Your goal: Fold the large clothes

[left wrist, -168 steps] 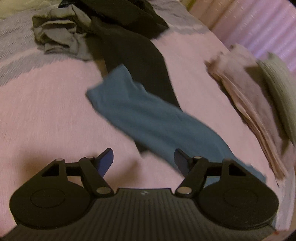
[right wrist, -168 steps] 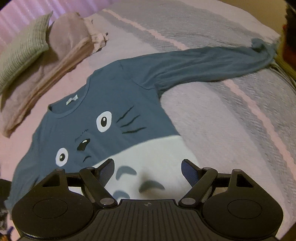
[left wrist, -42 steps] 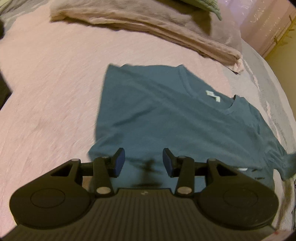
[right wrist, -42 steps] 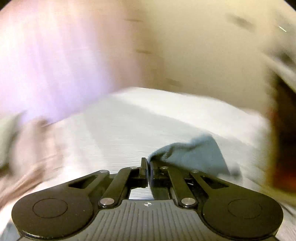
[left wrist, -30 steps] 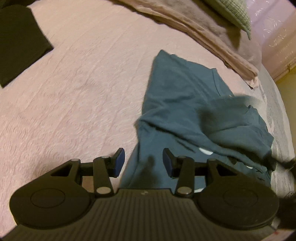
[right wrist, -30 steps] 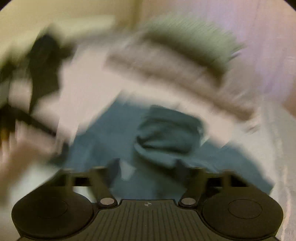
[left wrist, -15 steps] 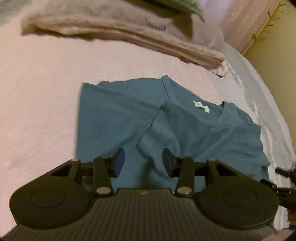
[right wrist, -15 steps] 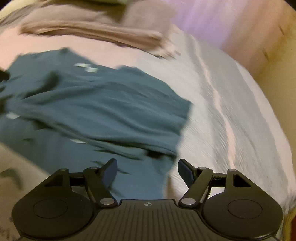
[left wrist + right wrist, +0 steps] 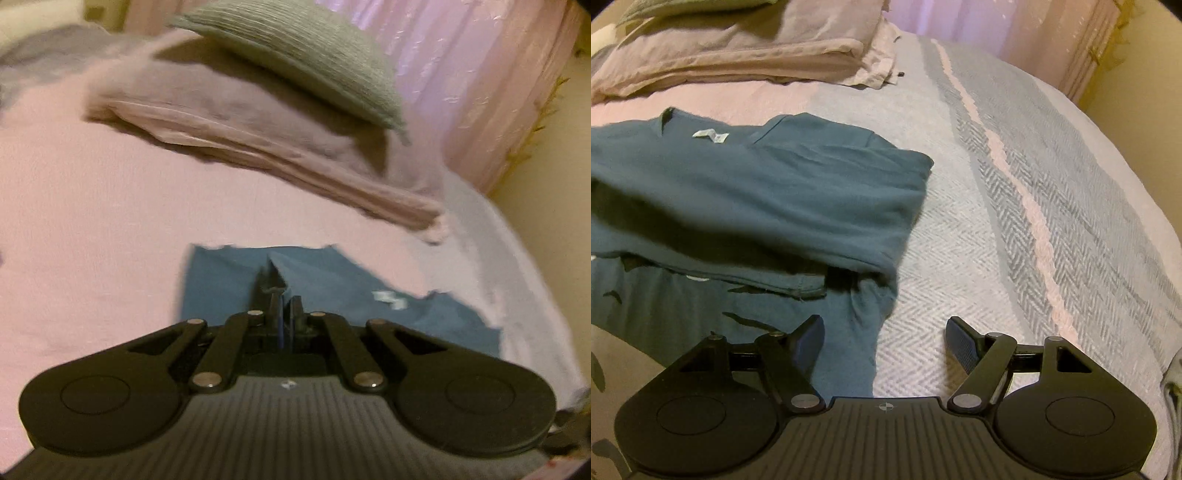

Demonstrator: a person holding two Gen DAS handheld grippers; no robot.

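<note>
On the pink bedspread point(image 9: 110, 206) by curtains point(image 9: 461, 74), left gripper point(image 9: 286, 306) fingers pinch the shirt point(image 9: 221, 280); right gripper point(image 9: 884, 339) fingers spread.

My left gripper point(image 9: 286, 306) and right gripper point(image 9: 884, 338) look identical: matte black linkage arms with silver pivot screws, round discs at four and eight o'clock, a ribbed grey body with a small white crosshair mark, and blue-faced fingers point(image 9: 809, 341).

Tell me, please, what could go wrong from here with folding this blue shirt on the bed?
The left gripper, whose jaws have just closed, pinches only a small ridge of the blue shirt, so the fabric may slip out when pulled. The right gripper is open and holds nothing, so the folded sleeve could shift and bunch.
</note>
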